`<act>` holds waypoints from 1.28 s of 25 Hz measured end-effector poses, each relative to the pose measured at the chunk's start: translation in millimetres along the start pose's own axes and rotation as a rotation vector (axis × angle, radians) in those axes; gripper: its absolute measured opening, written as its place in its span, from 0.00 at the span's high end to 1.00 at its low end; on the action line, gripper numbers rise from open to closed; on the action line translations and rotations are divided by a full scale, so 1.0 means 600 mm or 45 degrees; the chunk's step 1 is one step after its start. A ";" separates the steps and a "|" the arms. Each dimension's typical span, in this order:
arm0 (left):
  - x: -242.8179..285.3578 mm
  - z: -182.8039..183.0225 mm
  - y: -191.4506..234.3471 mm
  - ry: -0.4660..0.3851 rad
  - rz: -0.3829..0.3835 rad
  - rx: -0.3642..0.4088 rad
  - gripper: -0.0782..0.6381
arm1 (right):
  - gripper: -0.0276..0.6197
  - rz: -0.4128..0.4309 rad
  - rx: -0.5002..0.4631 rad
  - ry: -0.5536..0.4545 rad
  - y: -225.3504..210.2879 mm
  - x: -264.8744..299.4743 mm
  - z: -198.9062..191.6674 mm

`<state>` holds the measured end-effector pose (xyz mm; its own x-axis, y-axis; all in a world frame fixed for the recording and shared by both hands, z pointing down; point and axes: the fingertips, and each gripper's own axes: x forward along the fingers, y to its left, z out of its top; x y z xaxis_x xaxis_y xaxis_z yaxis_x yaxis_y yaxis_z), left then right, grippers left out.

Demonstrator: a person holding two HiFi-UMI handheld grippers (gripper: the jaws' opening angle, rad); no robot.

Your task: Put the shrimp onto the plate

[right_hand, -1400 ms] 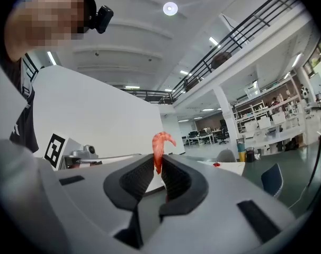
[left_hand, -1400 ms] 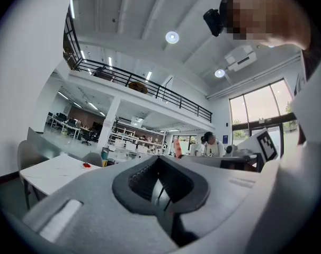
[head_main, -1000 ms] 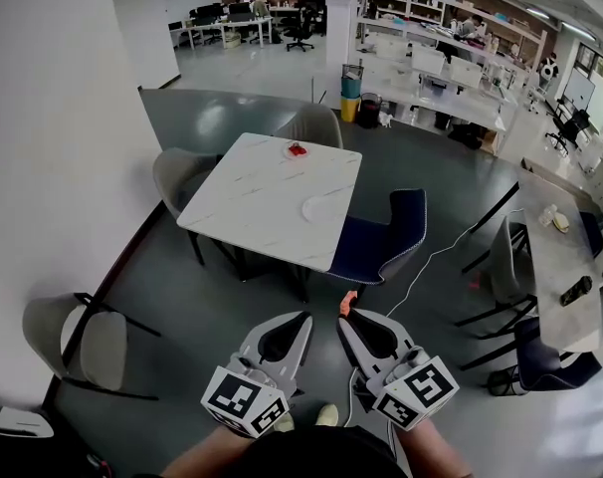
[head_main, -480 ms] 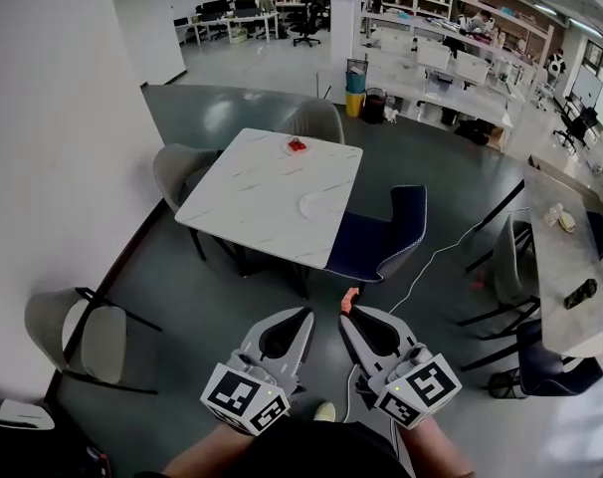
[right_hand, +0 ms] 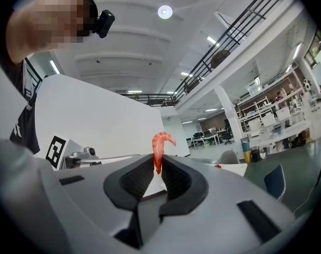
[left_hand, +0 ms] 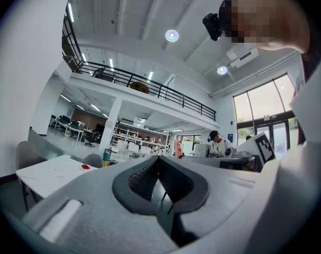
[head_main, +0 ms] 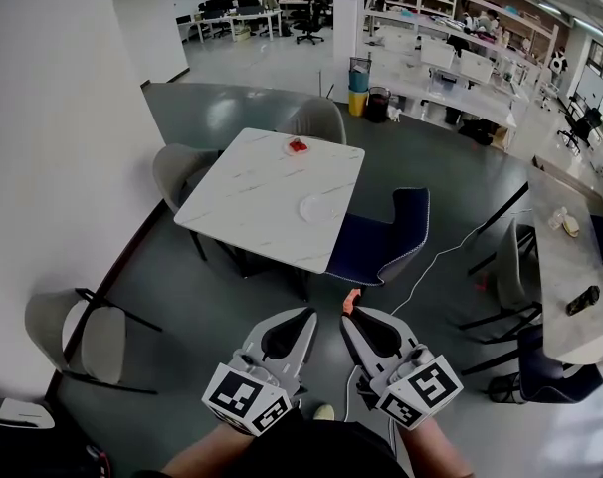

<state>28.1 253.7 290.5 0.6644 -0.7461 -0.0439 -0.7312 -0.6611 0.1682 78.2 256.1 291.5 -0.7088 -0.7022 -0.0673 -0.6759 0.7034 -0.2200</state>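
Pink shrimp (right_hand: 159, 146): was pinched by its lower end at the tips of the right tool (right_hand: 158, 162), its curled end standing up, well apart from the tabletop (head_main: 247, 192).
Right tool: jaws were clamped on the shrimp.
Left tool (left_hand: 158, 159): jaws were pressed together with nothing between them, and it was held just beside the right tool.
Plate (head_main: 312, 207): white, lay near the tabletop's edge by the blue chair (head_main: 381, 235).
Small dish (head_main: 298, 148): sat at the far edge and carried something red.
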 end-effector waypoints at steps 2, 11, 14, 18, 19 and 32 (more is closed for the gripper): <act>0.007 0.001 0.013 -0.002 -0.006 -0.003 0.88 | 0.88 -0.003 -0.004 0.000 -0.006 0.014 0.000; 0.086 0.010 0.132 -0.017 -0.047 -0.012 0.88 | 0.88 -0.034 -0.022 0.009 -0.073 0.137 0.001; 0.119 0.024 0.188 -0.016 -0.061 -0.007 0.88 | 0.88 -0.041 -0.024 0.005 -0.098 0.197 0.011; 0.167 0.041 0.262 -0.016 -0.096 -0.004 0.88 | 0.88 -0.071 -0.036 0.003 -0.134 0.273 0.020; 0.180 0.043 0.278 -0.012 -0.108 -0.003 0.88 | 0.88 -0.085 -0.037 0.000 -0.146 0.290 0.022; 0.299 0.043 0.427 0.014 -0.212 -0.009 0.88 | 0.88 -0.228 -0.027 0.001 -0.263 0.431 0.020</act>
<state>-43.9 -51.7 300.5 0.7781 -0.6251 -0.0613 -0.6096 -0.7751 0.1661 4.3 -37.8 297.3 -0.5765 -0.8166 -0.0285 -0.7957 0.5690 -0.2076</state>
